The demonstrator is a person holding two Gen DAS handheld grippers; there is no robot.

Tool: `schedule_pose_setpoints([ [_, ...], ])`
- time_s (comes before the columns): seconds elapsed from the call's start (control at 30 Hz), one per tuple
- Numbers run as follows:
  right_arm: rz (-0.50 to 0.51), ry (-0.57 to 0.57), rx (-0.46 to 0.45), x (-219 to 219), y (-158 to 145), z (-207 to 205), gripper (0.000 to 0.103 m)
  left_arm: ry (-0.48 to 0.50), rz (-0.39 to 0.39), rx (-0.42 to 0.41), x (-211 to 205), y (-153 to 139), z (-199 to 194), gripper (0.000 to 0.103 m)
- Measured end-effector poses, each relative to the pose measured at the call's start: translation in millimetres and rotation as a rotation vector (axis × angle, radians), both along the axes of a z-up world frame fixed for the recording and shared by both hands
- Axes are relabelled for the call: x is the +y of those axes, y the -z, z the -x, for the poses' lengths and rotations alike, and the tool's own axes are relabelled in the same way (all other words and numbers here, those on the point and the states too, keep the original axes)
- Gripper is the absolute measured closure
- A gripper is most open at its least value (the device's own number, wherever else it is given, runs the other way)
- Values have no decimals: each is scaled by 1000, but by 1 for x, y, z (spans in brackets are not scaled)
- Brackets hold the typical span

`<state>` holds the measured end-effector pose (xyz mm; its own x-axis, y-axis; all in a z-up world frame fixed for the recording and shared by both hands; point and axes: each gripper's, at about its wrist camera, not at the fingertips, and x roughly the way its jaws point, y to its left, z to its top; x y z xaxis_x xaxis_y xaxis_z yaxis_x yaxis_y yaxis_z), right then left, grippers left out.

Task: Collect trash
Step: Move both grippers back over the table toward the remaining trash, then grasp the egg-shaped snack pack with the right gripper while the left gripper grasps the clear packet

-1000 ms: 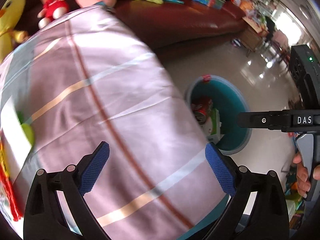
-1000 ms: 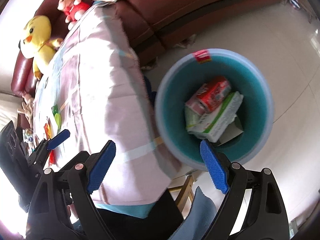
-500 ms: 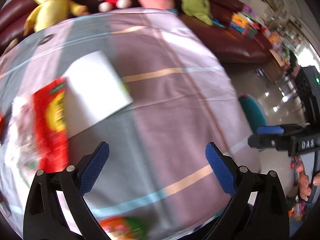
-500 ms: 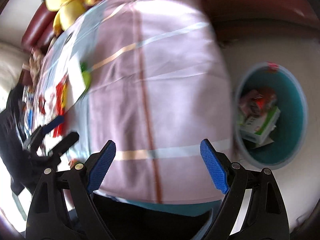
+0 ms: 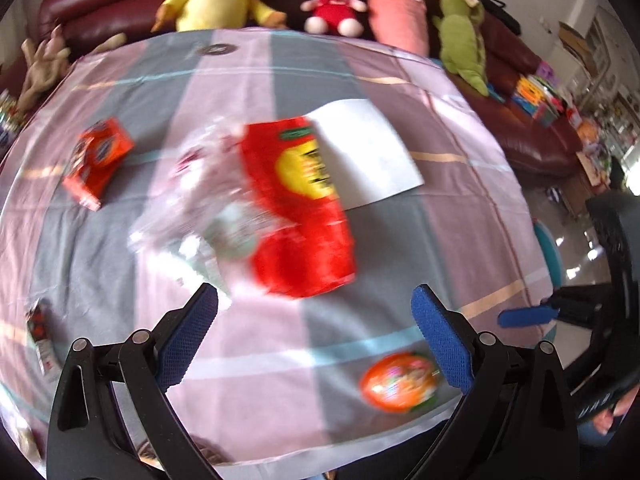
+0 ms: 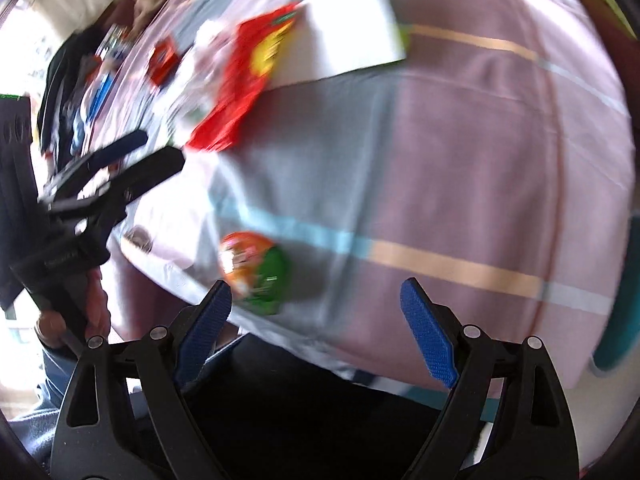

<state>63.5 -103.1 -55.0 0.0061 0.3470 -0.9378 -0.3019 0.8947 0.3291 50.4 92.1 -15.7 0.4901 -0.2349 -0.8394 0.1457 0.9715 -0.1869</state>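
The bench (image 5: 460,216) is bare cloth on its right half, open for passing. At centre a red bag (image 5: 300,204), crumpled clear plastic (image 5: 200,200) and a white sheet (image 5: 364,148) crowd together. An orange box (image 5: 98,160) sits apart at left. A round orange packet (image 5: 398,382) lies near the front edge. Plush toys (image 5: 332,8) line the far side.

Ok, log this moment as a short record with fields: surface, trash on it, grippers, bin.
surface: table under a striped cloth
trash: red bag, clear wrapper, white sheet, orange box, round orange pack
left gripper: open, empty
right gripper: open, empty
bin: teal bin, only its edge shows
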Motion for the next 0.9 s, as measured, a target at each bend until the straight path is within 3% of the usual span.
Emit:
schedule_pose_setpoints([
  [0.2,63,-113,-25,50,17,14,21,-67,9,18,44,11,14,6],
  [0.4,126,-158,-79,69,24,17,24,-118,26,37,74,20,16,6],
  [0.6,176,-201,-124,81,31,21,50,-123,31,53,77,25,6,6],
  [0.9,81,-88,-116,54,19,-12,50,-95,-20,38,79,19,-24,6],
])
